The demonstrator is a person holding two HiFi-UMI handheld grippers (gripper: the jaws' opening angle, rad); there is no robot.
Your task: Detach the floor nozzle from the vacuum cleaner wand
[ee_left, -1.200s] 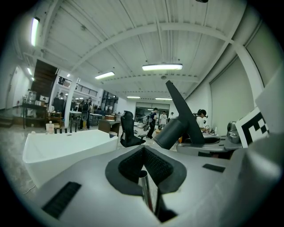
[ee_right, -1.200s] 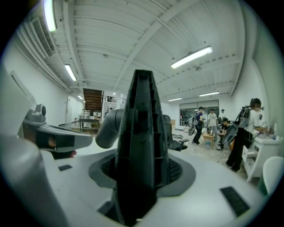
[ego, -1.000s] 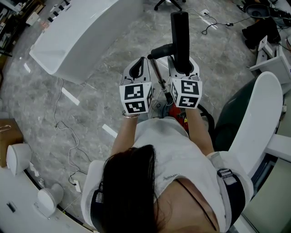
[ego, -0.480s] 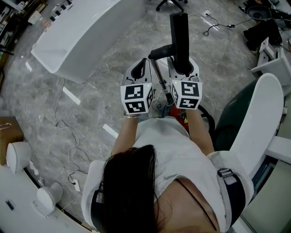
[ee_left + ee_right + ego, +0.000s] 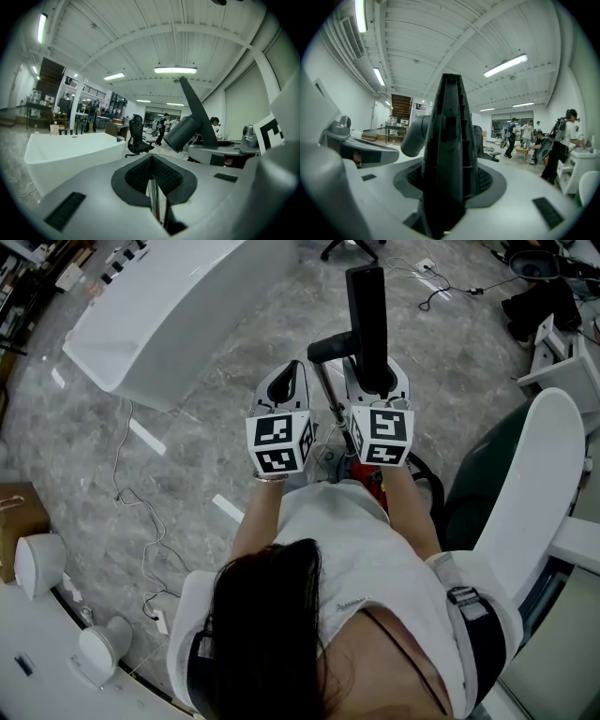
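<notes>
Okay, from the head view I see my right gripper clamped on the black floor nozzle. Its jaws stand wide, one pad pressing each side of the ribbed body, which juts out well beyond the claw toward the far side. The nozzle's dark neck sticks out to the left. The thin chrome wand runs from it back toward me, passing between the two grippers. My left gripper sits just left of the wand with its jaws together. A sliver of shiny metal shows in the slit between them, and I cannot tell whether they pinch it. Both grippers hang over the grey marbled floor, with a white counter at far left.
</notes>
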